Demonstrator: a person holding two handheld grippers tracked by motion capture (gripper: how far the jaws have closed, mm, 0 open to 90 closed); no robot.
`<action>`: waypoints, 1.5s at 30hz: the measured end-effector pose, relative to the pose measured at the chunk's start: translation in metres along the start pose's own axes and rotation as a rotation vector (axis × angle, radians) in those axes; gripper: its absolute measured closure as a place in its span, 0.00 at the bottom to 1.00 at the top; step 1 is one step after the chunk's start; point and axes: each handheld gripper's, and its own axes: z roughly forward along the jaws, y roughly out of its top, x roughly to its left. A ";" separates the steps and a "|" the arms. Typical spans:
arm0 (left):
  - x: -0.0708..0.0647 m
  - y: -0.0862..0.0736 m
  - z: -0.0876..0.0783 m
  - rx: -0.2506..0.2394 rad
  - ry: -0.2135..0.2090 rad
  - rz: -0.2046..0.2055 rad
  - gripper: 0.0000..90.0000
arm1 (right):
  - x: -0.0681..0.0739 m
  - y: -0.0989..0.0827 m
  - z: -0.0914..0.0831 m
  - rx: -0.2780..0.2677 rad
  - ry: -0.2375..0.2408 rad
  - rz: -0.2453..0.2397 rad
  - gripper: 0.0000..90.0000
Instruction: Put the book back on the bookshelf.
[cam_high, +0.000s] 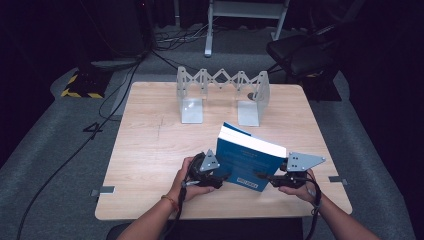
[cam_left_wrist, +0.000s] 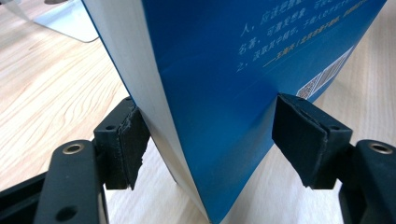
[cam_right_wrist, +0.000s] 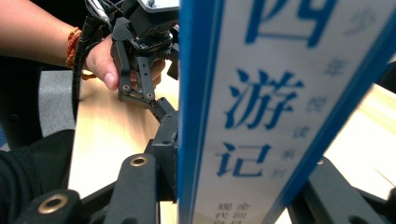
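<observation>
Spanning pale wood, table (cam_high: 150, 150) (dark room beyond).

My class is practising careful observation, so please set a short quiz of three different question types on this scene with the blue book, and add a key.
1. True or false: the blue book lies flat on the table.
2. The right claw grips the book by: A) its spine, B) its page edge, C) a loose page.
3. What stands near the table's far edge, beyond the book?

Key: 1 false, it stands on its bottom edge, tilted. 2 A. 3 a grey metal extendable book rack.
</observation>
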 end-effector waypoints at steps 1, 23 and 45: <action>0.000 0.002 0.003 0.001 -0.002 0.001 0.32 | -0.002 0.000 -0.002 -0.001 -0.006 0.003 0.66; 0.014 0.017 0.023 0.045 -0.025 -0.027 0.30 | -0.019 -0.011 -0.016 -0.030 -0.111 0.056 0.66; 0.056 -0.073 -0.072 0.265 0.242 -0.225 0.21 | -0.016 -0.006 -0.015 -0.009 -0.109 0.056 0.68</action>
